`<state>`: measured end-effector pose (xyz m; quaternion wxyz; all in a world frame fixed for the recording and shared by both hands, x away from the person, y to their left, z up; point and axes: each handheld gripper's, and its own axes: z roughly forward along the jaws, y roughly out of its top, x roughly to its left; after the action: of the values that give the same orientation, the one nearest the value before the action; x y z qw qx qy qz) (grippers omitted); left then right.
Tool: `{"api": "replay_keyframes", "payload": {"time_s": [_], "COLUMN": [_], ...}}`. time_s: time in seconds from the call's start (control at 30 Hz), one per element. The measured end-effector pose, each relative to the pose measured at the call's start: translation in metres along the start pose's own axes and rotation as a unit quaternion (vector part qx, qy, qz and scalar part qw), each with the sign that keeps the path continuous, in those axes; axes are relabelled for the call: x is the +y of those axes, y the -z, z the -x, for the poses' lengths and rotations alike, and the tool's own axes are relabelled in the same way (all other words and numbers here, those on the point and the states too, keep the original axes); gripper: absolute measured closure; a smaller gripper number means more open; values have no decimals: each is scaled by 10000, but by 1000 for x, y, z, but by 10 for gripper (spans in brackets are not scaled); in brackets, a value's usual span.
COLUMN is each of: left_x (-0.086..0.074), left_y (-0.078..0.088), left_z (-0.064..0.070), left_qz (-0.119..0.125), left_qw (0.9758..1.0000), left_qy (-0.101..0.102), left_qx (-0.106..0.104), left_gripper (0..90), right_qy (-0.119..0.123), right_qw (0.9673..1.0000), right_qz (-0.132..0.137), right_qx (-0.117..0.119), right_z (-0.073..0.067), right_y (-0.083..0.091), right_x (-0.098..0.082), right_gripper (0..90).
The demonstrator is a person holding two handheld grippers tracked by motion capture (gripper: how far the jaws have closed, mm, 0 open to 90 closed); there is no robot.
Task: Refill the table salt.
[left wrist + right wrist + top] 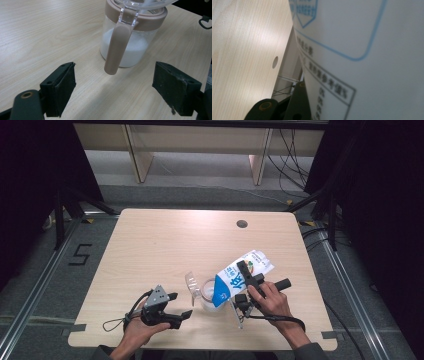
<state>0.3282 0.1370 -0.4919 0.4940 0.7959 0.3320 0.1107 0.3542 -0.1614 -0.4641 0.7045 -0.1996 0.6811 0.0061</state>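
Note:
A blue and white milk carton [230, 281] hangs tilted, top end down, over a clear pitcher [206, 296] with a brown collar near the table's front. My right gripper [245, 272] is shut on the carton's sides. In the right gripper view the carton's printed face [362, 62] is close up beside one black finger [297, 105]. White liquid fills the lower half of the pitcher [130, 47]. Its brown handle [116, 47] points towards my left gripper [118, 87], which stands open just short of it with nothing between the pads. That left gripper [181, 305] sits left of the pitcher.
The wooden table [165, 245] has a round cable hole [242, 224] at the back right. The pitcher's clear lid flap [191, 282] stands up on its left. A black cable loop [112, 324] lies by the front left edge. Beyond the table are dark floor and shelf legs.

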Motion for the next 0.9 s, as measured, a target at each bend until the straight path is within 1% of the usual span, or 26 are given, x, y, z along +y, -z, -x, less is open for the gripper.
{"api": "replay_keyframes", "payload": {"time_s": [0.03, 0.07, 0.1, 0.13, 0.17, 0.2, 0.23, 0.27, 0.3, 0.37, 0.4, 0.47, 0.5, 0.7, 0.73, 0.87, 0.9], "left_x": [0, 0, 0, 0, 0, 0, 0, 0, 0, 0, 0, 0, 0, 0, 0, 0, 0], "left_y": [0, 0, 0, 0, 0, 0, 0, 0, 0, 0, 0, 0, 0, 0, 0, 0, 0], "left_z": [0, 0, 0, 0, 0, 0, 0, 0, 0, 0, 0, 0, 0, 0, 0, 0, 0], "left_qz": [1, 1, 0, 2, 9, 18, 26, 5, 28, 11, 22, 28, 29, 30, -11, 24, 7], "left_qw": [10000, 10000, 10000, 10000, 10000, 10000, 10000, 10000, 10000, 10000, 10000, 10000, 10000, 10000, 10000, 10000, 10000], "left_qy": [0, -1, -1, 2, 6, 19, 26, 5, 29, 8, 23, 30, 32, 32, 18, 33, 13], "left_qx": [-1, -1, -2, -1, -2, -3, -3, 1, -2, -2, -5, -3, -2, -4, 3, -1, 3], "left_gripper": [177, 177, 177, 177, 177, 177, 177, 177, 177, 177, 177, 177, 177, 177, 177, 177, 177], "right_qy": [-2, 57, -95, 61, 208, 46, -4, 3, -1, -101, -124, -30, -171, -188, -186, -175, -319], "right_qw": [10000, 10000, 9999, 10000, 9998, 9999, 9999, 10000, 10000, 9998, 9998, 9999, 9997, 9996, 9996, 9996, 9990], "right_qz": [3, -12, -90, -2, -7, -37, -60, -49, -56, -140, -132, -131, -163, -193, -195, -189, -280], "right_qx": [5, 28, 38, 18, 67, 81, 83, 78, 79, 95, 102, 108, 113, 127, 123, 112, 165], "right_z": [0, 1, -1, 1, 3, 0, 0, 0, 0, -2, -2, -1, -3, -3, -3, -3, -5], "right_y": [0, 0, 1, 0, 0, 1, 1, 1, 1, 2, 2, 2, 2, 2, 2, 2, 3], "right_x": [0, 0, 0, 0, 0, 0, -1, -1, -1, -1, -1, -1, -1, -2, -2, -2, -1], "right_gripper": [766, 766, 766, 767, 767, 768, 768, 769, 769, 770, 770, 771, 771, 772, 772, 773, 773]}}
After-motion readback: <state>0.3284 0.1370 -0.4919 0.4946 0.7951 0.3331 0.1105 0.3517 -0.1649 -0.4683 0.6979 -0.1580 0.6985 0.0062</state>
